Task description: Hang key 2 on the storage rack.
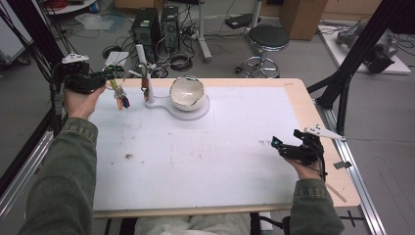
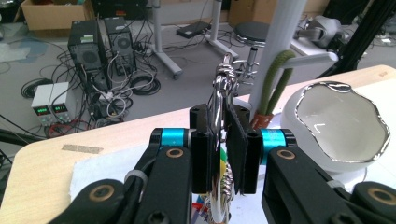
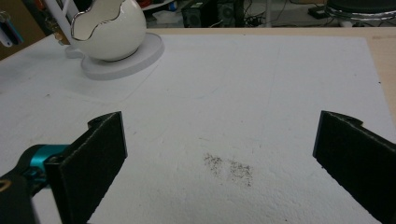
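— Silver metal, that's what the left gripper (image 1: pixel 108 78) has pinched: a key ring (image 2: pixel 219 100) with a bunch of coloured tags hanging under it. See it, far left corner of the table?

— I see it. The jaws are squeezed tight on the ring, pads flat against both sides. The left forearm runs up the left edge of the table (image 1: pixel 313 105), green sleeve (image 1: pixel 63 176) all the way, wrist bent inward so the gripper points right, toward the stand.

— And the keys (image 1: pixel 120 98) dangle in the air, above the white mat (image 1: pixel 195 147), not touching it. They hang just left of the white stand (image 1: pixel 147 81), which has a post and a hook arm.

— Beside that, the white bowl (image 1: pixel 186 91) with the wavy silver rim, sitting on the round base of the stand.

— What about the other hand?

— The right gripper (image 1: pixel 279 144) is low at the near right of the table, well apart from all that. The hand (image 1: pixel 307 169) cups it from below, forearm coming in from the near edge. Its jaws are spread wide, nothing between them, aimed left across the mat over a small dark smudge (image 3: pixel 229 169).

— So one hand busy, the other idle.

— Held level, yes, just over the mat.
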